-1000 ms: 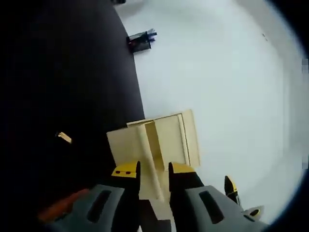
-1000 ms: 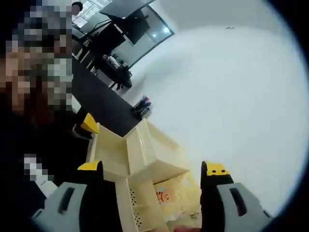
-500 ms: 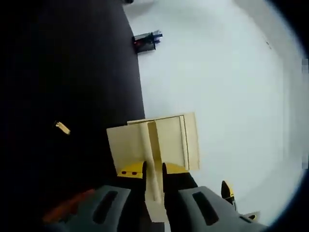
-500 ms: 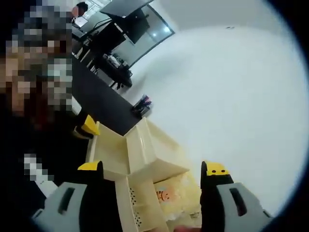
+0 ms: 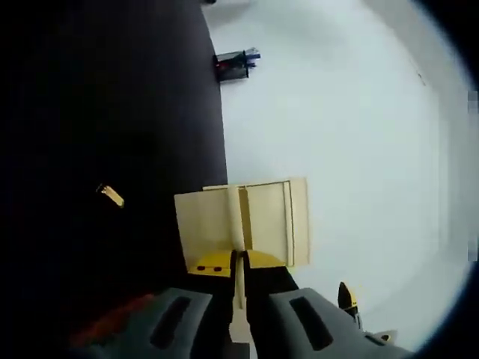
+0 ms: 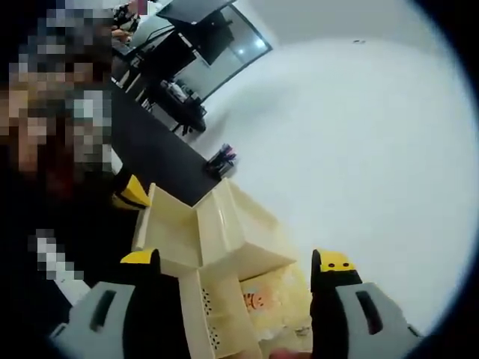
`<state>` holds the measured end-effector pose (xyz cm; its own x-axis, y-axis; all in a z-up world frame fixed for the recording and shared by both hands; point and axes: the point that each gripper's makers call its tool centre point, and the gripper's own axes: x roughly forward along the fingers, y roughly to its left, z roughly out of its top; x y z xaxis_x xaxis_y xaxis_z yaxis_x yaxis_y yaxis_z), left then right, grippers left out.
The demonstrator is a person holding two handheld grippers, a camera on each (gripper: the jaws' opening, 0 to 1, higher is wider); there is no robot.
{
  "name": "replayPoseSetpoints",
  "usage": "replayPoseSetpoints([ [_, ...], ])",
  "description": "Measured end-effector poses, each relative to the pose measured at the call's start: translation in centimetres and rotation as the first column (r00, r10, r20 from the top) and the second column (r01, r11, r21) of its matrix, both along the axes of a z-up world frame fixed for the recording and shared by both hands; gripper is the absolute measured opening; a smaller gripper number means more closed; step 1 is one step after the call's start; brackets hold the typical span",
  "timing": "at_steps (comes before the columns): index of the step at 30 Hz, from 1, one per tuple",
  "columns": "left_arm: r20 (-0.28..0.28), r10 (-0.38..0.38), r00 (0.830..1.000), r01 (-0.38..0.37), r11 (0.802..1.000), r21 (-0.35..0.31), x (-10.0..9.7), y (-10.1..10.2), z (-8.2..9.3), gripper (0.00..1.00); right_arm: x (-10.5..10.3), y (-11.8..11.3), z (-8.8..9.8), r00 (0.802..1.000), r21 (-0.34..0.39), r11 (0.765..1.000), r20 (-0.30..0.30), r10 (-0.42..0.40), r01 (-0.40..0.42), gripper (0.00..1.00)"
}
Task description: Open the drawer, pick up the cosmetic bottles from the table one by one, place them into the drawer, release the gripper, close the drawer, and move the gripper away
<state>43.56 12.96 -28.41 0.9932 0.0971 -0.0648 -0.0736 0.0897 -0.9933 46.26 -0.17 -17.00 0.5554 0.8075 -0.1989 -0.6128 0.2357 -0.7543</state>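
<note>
My left gripper is clamped on the drawer's handle; my right gripper gapes wide; a skewed pull could tip the cream organizer.

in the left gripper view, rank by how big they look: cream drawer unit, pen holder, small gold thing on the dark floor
1. Drawer unit, clearly largest, though nearest the camera.
2. Pen holder, far smaller, and farther off, so its true size is unsure.
3. Gold thing, smallest; too small to identify.
</note>
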Motion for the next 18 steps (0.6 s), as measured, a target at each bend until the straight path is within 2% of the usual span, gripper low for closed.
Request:
replayPoseSetpoints([
  [11,0.014,-0.010,1.000,0.011,1.000,-0.026,-1.01,-0.30,-0.10,0.08,0.48,0.28,-0.17,1.000,-0.022,1.000,0.007,-0.005,0.005,0.77],
  [18,0.026,-0.014,1.000,0.015,0.999,-0.041,-0.86,0.44,-0.03,0.07,0.50,0.00,-0.05,1.000,-0.022,1.000,0.013,-0.010,0.010,0.77],
])
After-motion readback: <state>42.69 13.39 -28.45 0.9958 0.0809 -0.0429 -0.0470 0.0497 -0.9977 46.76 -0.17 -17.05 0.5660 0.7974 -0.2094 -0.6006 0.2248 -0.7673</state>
